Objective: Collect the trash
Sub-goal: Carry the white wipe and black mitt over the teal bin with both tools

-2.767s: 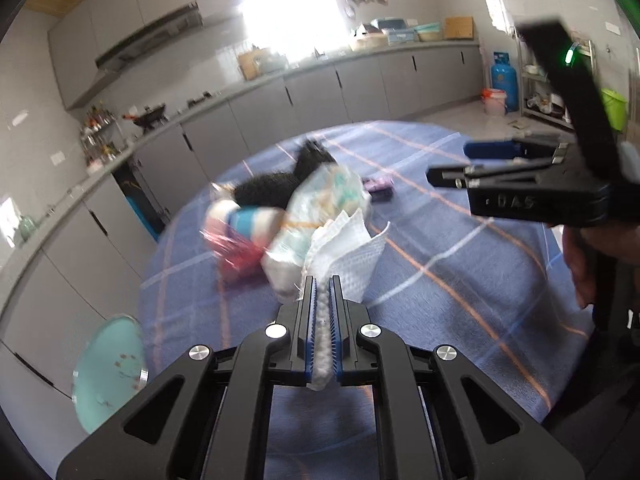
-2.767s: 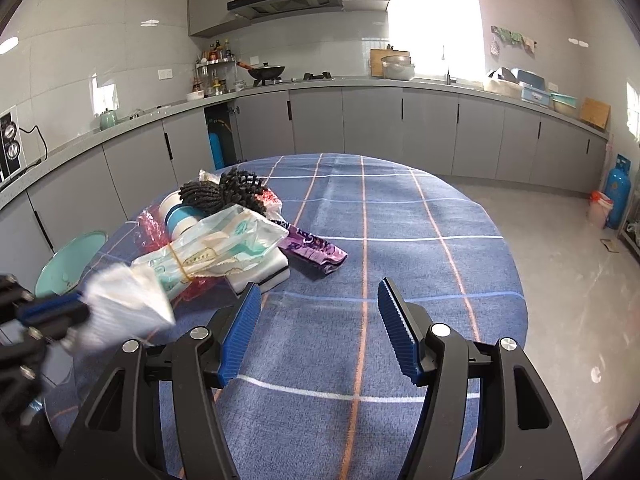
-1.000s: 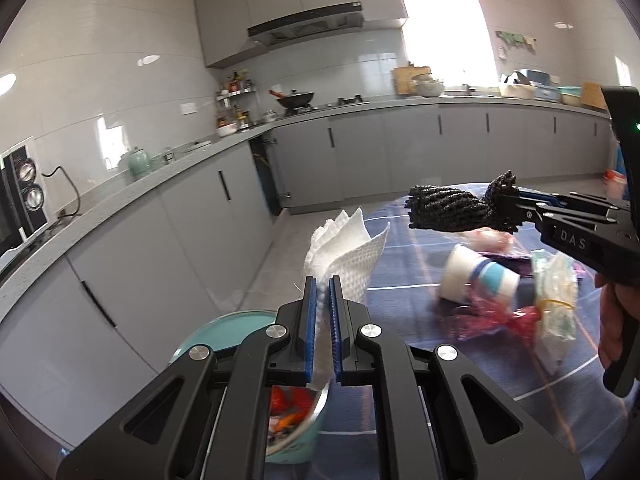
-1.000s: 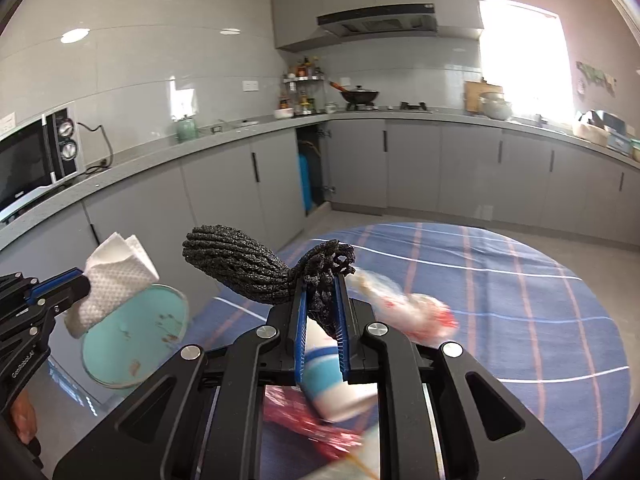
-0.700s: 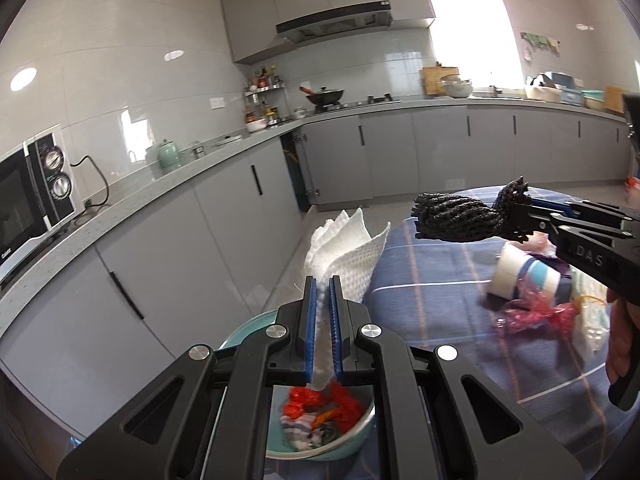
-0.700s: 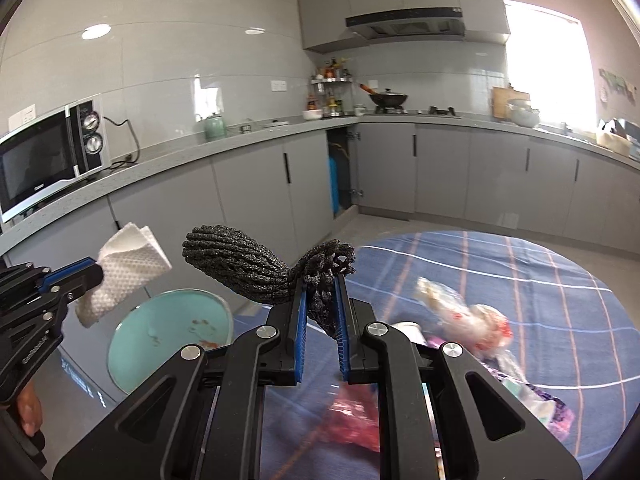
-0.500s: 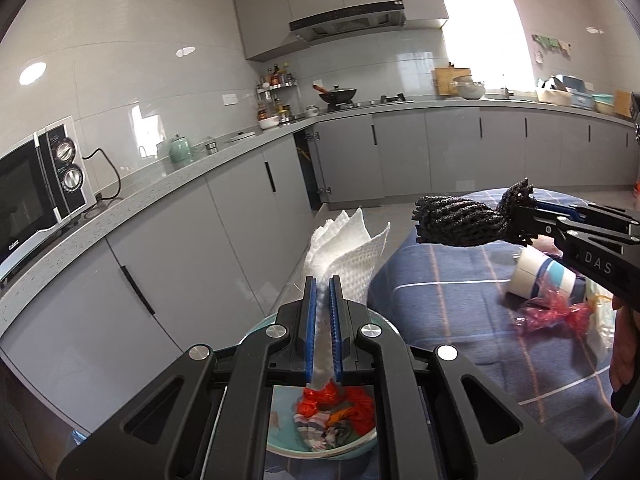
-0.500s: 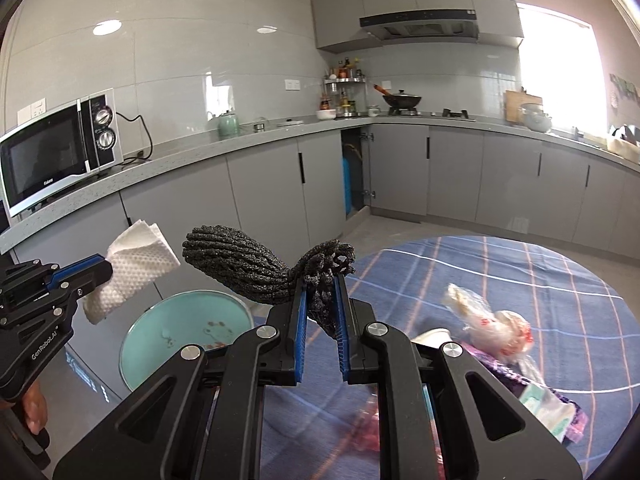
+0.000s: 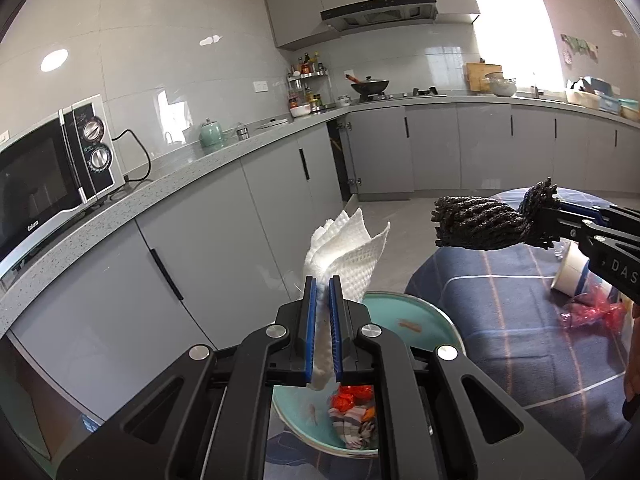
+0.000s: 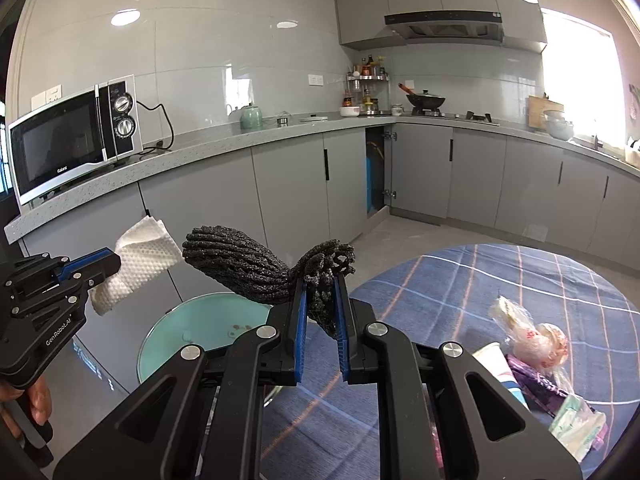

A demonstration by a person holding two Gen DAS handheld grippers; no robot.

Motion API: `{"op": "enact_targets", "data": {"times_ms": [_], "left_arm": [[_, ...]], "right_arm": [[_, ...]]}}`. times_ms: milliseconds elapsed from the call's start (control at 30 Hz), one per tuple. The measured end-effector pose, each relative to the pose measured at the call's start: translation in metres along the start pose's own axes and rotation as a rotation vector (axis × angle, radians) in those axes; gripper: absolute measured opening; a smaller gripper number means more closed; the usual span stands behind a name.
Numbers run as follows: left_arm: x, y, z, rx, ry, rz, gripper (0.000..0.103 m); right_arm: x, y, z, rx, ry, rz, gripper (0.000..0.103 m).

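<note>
Now left tongs (image 9: 322,292) clamp one napkin (image 9: 348,250), right tongs (image 10: 320,292) one black scourer (image 10: 248,270).

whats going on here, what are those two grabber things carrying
A person is clearing trash off a table with a gripper in each hand. The left gripper is shut on a white paper towel; the right gripper is shut on a black mesh scrubber. Both hang near a teal bin beside the table, where a cup and wrappers remain.

blue plaid table (image 10: 460,280): cup (image 10: 494,356), wrappers (image 10: 536,340).
</note>
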State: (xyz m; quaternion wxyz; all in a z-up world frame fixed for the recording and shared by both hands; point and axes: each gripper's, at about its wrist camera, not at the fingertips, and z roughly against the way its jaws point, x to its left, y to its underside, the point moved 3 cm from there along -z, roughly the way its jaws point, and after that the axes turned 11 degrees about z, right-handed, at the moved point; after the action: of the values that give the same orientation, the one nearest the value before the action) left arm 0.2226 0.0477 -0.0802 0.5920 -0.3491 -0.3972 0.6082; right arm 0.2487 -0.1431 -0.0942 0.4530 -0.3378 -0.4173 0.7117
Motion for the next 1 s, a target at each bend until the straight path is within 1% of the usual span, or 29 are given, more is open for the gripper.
{"op": "enact_targets", "data": {"times_ms": [233, 633, 1000], "left_arm": [[0.014, -0.001, -0.008, 0.012, -0.016, 0.02, 0.007], [0.024, 0.0, -0.016, 0.023, -0.026, 0.034, 0.008], [0.026, 0.002, -0.022, 0.04, -0.029, 0.042, 0.008]], "right_arm": [[0.014, -0.003, -0.01, 0.006, -0.022, 0.018, 0.014], [0.026, -0.006, -0.022, 0.025, -0.049, 0.04, 0.014], [0.038, -0.007, -0.034, 0.043, -0.064, 0.056, 0.014]]}}
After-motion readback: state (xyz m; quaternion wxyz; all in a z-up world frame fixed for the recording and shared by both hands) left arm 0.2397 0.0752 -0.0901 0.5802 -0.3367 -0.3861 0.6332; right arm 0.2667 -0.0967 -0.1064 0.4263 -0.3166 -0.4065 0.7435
